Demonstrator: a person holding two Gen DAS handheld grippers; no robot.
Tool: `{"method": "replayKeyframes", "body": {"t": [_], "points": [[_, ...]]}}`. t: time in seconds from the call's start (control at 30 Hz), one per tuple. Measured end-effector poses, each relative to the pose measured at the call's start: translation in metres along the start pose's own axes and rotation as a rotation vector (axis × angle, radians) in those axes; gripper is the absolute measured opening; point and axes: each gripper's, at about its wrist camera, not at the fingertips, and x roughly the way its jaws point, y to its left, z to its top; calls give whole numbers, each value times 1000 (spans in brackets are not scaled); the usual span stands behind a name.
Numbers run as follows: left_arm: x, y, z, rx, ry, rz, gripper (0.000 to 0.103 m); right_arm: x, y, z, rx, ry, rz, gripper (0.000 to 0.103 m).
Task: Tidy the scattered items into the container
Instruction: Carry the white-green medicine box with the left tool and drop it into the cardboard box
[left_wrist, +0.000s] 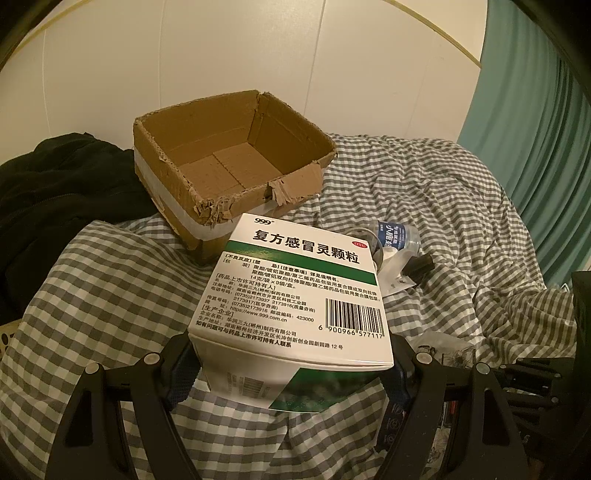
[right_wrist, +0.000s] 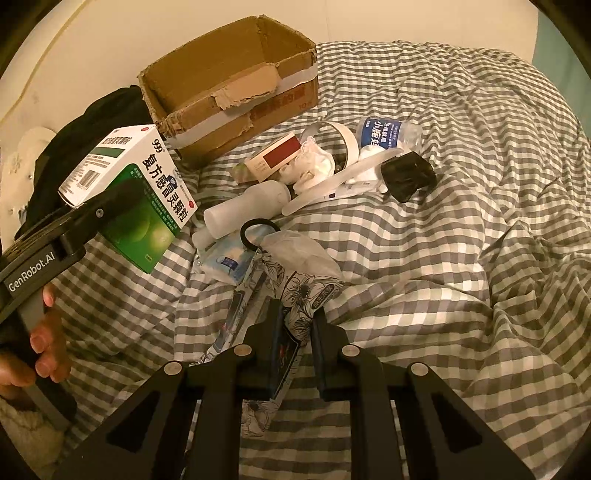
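I had the left tool (left_wrist: 291, 365) spread wide, its jaws clamped on the two sides of a white and green medicine box (left_wrist: 295, 295) printed with "999" and a barcode. In the left wrist view the box was lifted off the bed and sat just in front of the cardboard box (left_wrist: 236, 162), whose open top showed a bare floor and torn, taped edges. From the right wrist view I could see the same medicine box (right_wrist: 133, 192) in the left tool (right_wrist: 107, 206), tilted, with a hand (right_wrist: 44, 350) wrapped around the tool's grip at the picture's left edge.

The right tool (right_wrist: 295, 332) was nearly closed, its jaws pinching a floral-printed pouch (right_wrist: 295, 295) that lay on the grey and white checked bedsheet (right_wrist: 461, 258). A black hair tie (right_wrist: 258, 234) and a crumpled clear plastic bag (right_wrist: 295, 251) rested at the pouch's far end.

Further out, still scattered on the sheet, I saw a frosted white bottle (right_wrist: 247, 210), a small blue and white packet (right_wrist: 229, 262), a small carton with a dark red panel (right_wrist: 273, 157), crumpled white tissue (right_wrist: 314, 166), a white comb (right_wrist: 340, 177), a black block (right_wrist: 406, 175) and a small water bottle with a blue label (right_wrist: 388, 134). The cardboard box (right_wrist: 229, 92) stood at the head of the pile, near the wall, with dark clothing (right_wrist: 92, 125) heaped beside it.
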Motion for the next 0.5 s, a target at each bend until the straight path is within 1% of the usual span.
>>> {"method": "replayKeyframes", "body": {"t": [0.13, 0.27, 0.37, 0.5], "points": [[0, 0, 0, -1, 0, 0, 82, -3, 0, 2, 3, -9, -1, 14], [-3, -1, 7, 3, -11, -2, 82, -13, 3, 10, -14, -38, -13, 14], [-8, 0, 17, 8, -37, -6, 82, -22, 7, 19, -40, -72, -30, 14], [-13, 3, 42, 18, -82, -12, 82, -34, 11, 38, -62, -114, -35, 14]]}}
